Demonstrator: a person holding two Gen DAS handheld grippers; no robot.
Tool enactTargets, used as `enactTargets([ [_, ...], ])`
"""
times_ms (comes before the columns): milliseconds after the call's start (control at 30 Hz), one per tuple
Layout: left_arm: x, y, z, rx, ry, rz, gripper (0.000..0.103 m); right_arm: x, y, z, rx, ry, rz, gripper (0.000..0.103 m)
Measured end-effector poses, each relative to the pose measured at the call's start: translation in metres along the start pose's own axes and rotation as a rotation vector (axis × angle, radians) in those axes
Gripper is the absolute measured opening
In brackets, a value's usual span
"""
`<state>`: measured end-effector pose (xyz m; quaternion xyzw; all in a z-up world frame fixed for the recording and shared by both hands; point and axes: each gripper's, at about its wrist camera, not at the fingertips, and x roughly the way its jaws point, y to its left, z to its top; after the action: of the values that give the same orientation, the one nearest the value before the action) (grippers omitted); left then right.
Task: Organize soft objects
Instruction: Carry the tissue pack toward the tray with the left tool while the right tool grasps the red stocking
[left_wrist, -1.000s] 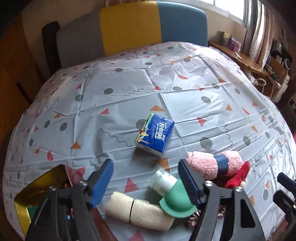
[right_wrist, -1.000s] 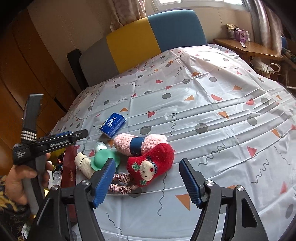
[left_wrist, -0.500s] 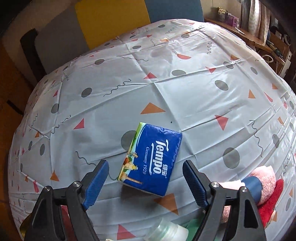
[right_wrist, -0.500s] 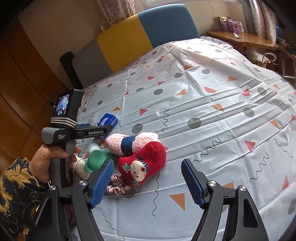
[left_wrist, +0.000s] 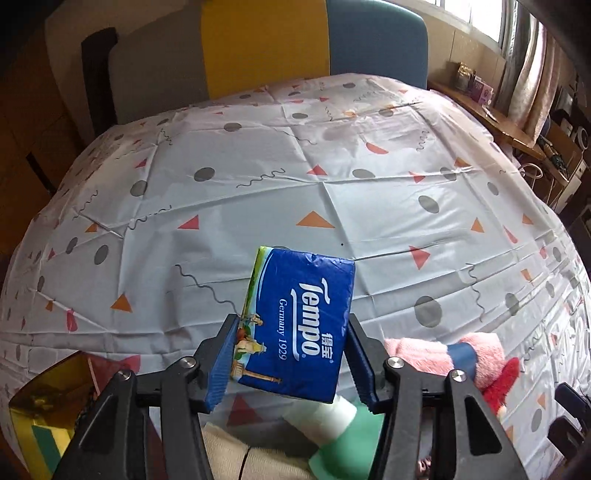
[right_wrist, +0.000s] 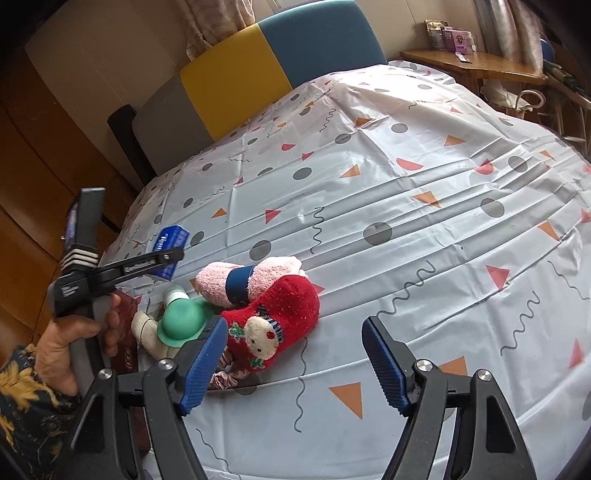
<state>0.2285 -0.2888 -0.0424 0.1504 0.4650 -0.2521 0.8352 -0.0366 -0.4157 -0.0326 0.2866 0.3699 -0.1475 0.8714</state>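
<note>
My left gripper (left_wrist: 290, 363) is shut on a blue Tempo tissue pack (left_wrist: 299, 325) and holds it tilted above the table; both blue pads press its sides. The pack also shows in the right wrist view (right_wrist: 170, 242) in the left gripper (right_wrist: 162, 258). A pink rolled towel with a blue band (right_wrist: 247, 280), a red Christmas sock (right_wrist: 277, 325), a green-capped white bottle (right_wrist: 181, 319), a beige roll (right_wrist: 147, 332) and a pink scrunchie (right_wrist: 232, 378) lie in a cluster at the near left. My right gripper (right_wrist: 295, 369) is open and empty, hovering just right of the sock.
The table wears a white cloth with triangles and dots (right_wrist: 406, 221). A gold and red box (left_wrist: 48, 398) sits at the near left edge. A chair with grey, yellow and blue panels (left_wrist: 266, 48) stands behind the table. A wooden shelf (right_wrist: 472, 70) is at the far right.
My left gripper moved forward over the tissue pack, closed on it and lifted it off the cloth. My right gripper stayed open and shifted only slightly.
</note>
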Motion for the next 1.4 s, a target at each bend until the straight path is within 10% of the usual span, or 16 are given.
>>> enactTargets([
  [533,-0.140,0.025,-0.080,-0.041,-0.174,-0.038,0.056,0.035,0.006,-0.012,0.089,0.063,0.159,0.073],
  [867,-0.187,0.079,-0.134,-0.141,-0.231,-0.005,0.056,0.075,0.014,-0.006,0.164,0.100,0.079,0.072],
  [1200,-0.203,0.125,-0.189,-0.261,-0.235,0.041,0.056,0.068,0.034,-0.001,-0.024,0.103,-0.023,0.019],
  [1400,-0.206,0.154,-0.221,-0.347,-0.234,0.095,0.056,0.030,0.053,-0.024,-0.329,0.093,-0.164,0.017],
])
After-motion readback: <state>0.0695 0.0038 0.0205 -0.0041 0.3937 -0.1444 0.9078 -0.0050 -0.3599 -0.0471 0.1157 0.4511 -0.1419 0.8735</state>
